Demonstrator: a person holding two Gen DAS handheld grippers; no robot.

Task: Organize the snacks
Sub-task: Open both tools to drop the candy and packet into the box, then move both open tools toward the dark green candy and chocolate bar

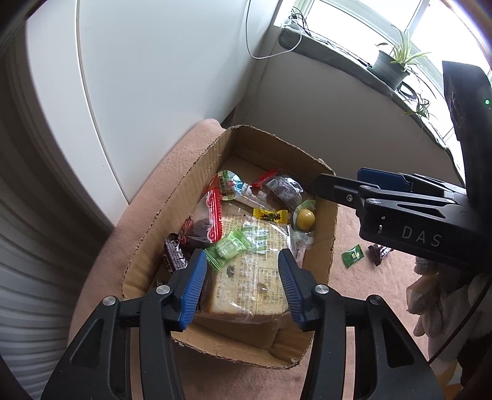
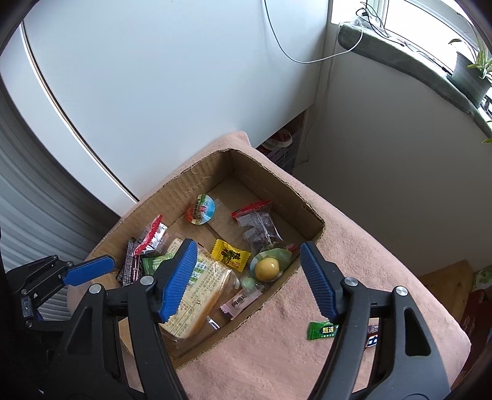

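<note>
1. Cardboard box [image 2: 276, 181] sits on pink cloth [image 2: 353, 246], full of snacks.
2. L gripper [image 1: 241, 277] over box: jaws apart, nothing clamped; wrapped bread pack [image 1: 246, 277] lies below them.
3. R gripper [image 2: 247, 277] at box's 4 o'clock rim, jaws wide, empty.
4. Green candy [image 2: 321, 330] lies outside box at 5 o'clock, on cloth.

Daylight floods from the window [image 1: 353, 18] (blown out), edges fisheye-bent, corners dark, perhaps slightly soft.
</note>
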